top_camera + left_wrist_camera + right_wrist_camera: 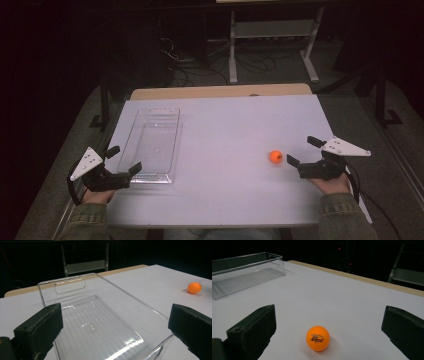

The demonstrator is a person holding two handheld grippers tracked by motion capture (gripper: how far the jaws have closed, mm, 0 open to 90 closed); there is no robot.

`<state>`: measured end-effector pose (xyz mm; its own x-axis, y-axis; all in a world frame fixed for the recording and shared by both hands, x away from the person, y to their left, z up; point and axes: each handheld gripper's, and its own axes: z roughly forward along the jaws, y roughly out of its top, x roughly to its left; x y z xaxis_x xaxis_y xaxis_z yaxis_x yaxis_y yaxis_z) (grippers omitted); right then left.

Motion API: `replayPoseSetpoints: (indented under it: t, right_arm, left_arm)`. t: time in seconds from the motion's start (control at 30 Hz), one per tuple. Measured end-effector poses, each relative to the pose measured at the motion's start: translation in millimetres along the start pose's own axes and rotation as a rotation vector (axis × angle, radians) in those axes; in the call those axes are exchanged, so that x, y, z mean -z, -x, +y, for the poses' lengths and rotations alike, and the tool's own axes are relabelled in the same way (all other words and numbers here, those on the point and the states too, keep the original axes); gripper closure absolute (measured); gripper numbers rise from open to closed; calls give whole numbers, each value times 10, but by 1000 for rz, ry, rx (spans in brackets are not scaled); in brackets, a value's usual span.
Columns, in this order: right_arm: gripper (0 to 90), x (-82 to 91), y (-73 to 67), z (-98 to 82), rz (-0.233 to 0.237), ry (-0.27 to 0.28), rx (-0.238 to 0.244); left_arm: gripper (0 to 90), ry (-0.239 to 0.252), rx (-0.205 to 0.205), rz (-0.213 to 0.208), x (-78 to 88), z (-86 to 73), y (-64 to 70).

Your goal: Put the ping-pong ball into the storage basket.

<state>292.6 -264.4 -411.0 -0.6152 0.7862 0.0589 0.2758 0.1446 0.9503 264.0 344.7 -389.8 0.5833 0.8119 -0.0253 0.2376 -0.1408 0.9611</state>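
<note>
The white table [225, 130] holds one clear tray [152, 142], one orange ball [275, 156]; both grippers' jaws apart.

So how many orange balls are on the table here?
1. The small orange table-tennis ball sits on the white table, just ahead of the right tongs, outside the clear plastic tray.

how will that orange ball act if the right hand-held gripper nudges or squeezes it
The orange ball is a smooth sphere on a flat white table, so a nudge would likely send it rolling. Its printed logo suggests a table-tennis ball: probably very light. The right hand-held gripper, jaws wide open, might squirt it out if closed off-centre.
</note>
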Motion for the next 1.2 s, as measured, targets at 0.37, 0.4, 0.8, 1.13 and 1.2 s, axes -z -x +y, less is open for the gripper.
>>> replayPoseSetpoints:
  t: [0.37, 0.4, 0.8, 1.13, 1.2]
  right_arm:
    - [0, 11, -18, -8, 9, -2, 5]
    - [0, 12, -17, -10, 8, -3, 4]
    - [0, 38, -15, -22, 1, -4, -2]
    - [0, 50, -19, -29, -8, -7, 2]
    - [0, 60, -14, -29, -14, -2, -2]
  left_arm:
    - [0, -11, -8, 2, -25, 7, 22]
    - [0, -15, -8, -4, -34, 6, 23]
    - [0, -70, -25, -23, -128, 70, 74]
    - [0, -127, -74, -36, -158, 185, 95]
    - [0, -129, -82, -37, -162, 204, 98]
